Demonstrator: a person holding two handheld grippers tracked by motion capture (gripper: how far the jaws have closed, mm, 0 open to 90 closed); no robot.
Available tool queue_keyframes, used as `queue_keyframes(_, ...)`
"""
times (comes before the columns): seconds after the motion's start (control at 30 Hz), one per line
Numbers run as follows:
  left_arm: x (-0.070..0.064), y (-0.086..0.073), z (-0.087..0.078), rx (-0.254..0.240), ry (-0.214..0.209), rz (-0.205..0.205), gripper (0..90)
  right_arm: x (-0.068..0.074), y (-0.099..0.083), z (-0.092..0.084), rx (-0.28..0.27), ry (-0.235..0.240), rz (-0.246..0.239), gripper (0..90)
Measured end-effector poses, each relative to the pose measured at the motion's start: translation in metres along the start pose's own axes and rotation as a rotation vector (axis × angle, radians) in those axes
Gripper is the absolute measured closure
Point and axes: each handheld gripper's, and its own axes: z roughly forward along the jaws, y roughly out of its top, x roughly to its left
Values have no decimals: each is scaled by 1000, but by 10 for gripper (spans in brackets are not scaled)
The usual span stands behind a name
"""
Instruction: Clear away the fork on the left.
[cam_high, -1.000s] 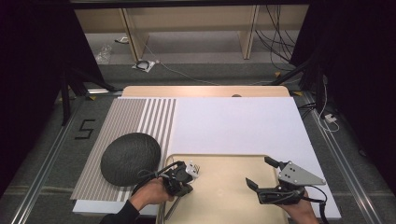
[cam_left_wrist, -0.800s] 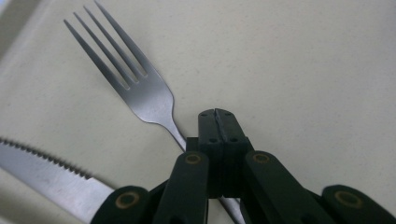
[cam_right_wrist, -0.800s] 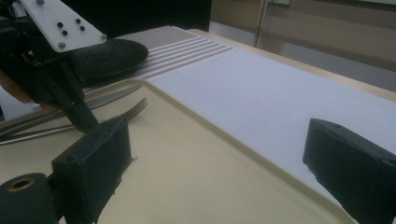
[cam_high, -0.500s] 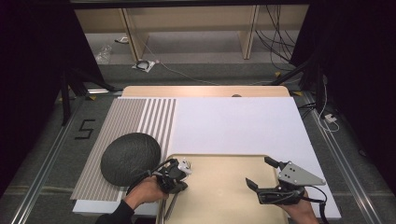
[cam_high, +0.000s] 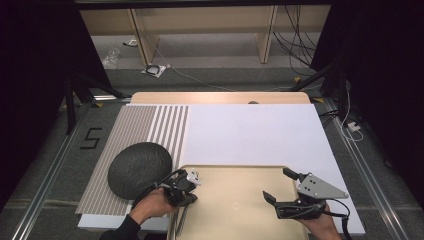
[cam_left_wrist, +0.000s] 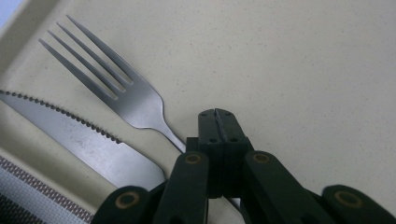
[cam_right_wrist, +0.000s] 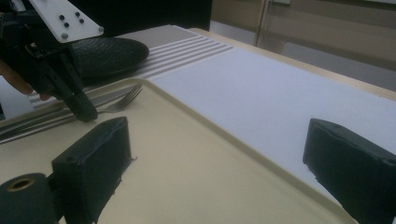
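The slim steel fork lies at the near left edge of the beige plastic tray, just beside the serrated steel knife. My left hand-held gripper is pressed together over the fork's handle; whether it pinches it I can't tell. I should lift slowly without dragging the knife, while my right hand-held gripper, spread wide, hovers over the tray's right side.

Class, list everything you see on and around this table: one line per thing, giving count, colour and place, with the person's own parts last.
Tray: one, beige, near middle of the table.
Fork: one, silver, at the tray's left edge.
Knife: one, silver, serrated, beside the fork.
Plate: one, black, on the striped mat, left of the tray.
Striped mat: one, grey and white, left side.
White mat: one, middle and right.
Table: one, light wood.
Left hand-held gripper: one, black, shut on the fork's handle.
Right hand-held gripper: one, black, open over the tray.
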Motion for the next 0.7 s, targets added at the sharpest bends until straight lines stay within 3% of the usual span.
queue_keyframes(0.7,4,-3,-2,4,9,-22,883,0,0,0,5,-1,0,85)
